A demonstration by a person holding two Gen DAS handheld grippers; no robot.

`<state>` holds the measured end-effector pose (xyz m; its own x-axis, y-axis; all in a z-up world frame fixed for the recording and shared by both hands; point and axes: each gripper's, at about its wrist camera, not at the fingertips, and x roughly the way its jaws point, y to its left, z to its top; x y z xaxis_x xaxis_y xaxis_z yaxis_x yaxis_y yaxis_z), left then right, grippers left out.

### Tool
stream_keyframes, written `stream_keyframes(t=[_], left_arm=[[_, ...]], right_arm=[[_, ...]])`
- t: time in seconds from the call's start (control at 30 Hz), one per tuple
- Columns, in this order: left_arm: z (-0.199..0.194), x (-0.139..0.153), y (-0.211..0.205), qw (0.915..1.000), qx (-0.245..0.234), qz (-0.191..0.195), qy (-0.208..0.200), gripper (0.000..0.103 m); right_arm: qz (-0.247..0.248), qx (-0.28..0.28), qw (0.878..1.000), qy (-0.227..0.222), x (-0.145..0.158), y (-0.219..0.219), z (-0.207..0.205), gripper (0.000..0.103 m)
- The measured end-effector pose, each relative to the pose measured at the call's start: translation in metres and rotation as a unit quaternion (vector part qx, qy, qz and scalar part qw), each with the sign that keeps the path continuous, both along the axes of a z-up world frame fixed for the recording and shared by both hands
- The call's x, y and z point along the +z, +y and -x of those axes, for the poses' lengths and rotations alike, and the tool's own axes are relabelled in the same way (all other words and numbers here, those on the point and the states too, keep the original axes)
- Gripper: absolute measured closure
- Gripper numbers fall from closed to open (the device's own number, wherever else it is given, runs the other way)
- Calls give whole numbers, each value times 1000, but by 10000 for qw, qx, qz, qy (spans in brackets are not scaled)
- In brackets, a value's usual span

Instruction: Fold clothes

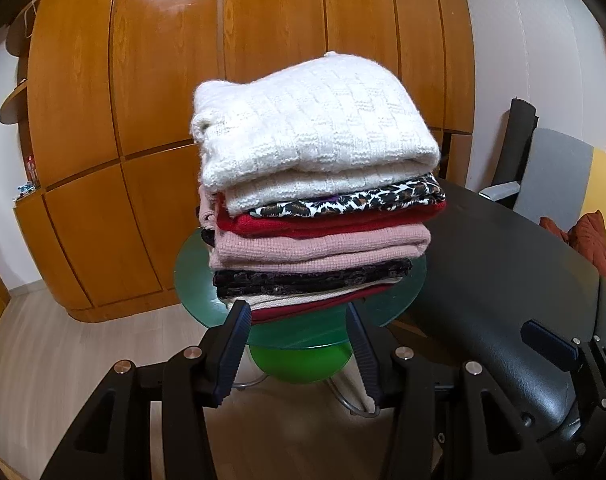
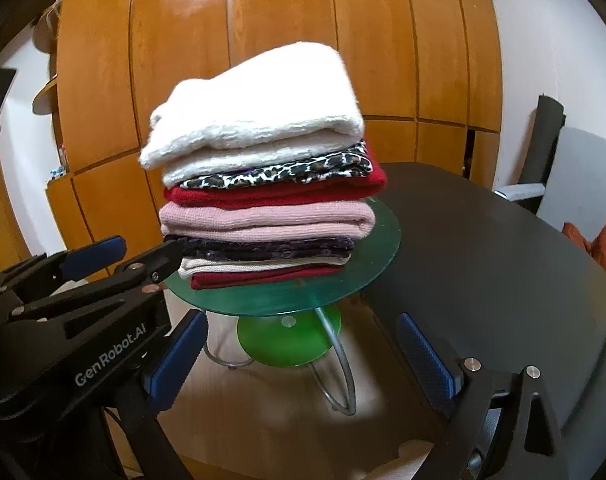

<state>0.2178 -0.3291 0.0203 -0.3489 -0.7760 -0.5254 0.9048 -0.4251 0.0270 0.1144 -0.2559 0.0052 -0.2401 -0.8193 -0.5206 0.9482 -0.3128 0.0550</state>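
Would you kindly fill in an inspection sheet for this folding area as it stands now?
Surface: round green glass table beside a black table.
Job's things: stack of folded clothes on the glass table, white sweater on top.
Clutter: nothing seen.
Grippers: left gripper open and empty, in front of the stack's base; right gripper open and empty.
Cables: nothing seen.
Surroundings: wooden wardrobe behind, wood floor, chair far right.
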Motion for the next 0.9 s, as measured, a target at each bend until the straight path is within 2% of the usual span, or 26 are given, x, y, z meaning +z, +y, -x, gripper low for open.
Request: stream_keyframes(t=[0.9], left_arm=[[0,2,7,9999,8,89,86,53]], right_arm=[[26,55,10000,38,3,-1,0,5]])
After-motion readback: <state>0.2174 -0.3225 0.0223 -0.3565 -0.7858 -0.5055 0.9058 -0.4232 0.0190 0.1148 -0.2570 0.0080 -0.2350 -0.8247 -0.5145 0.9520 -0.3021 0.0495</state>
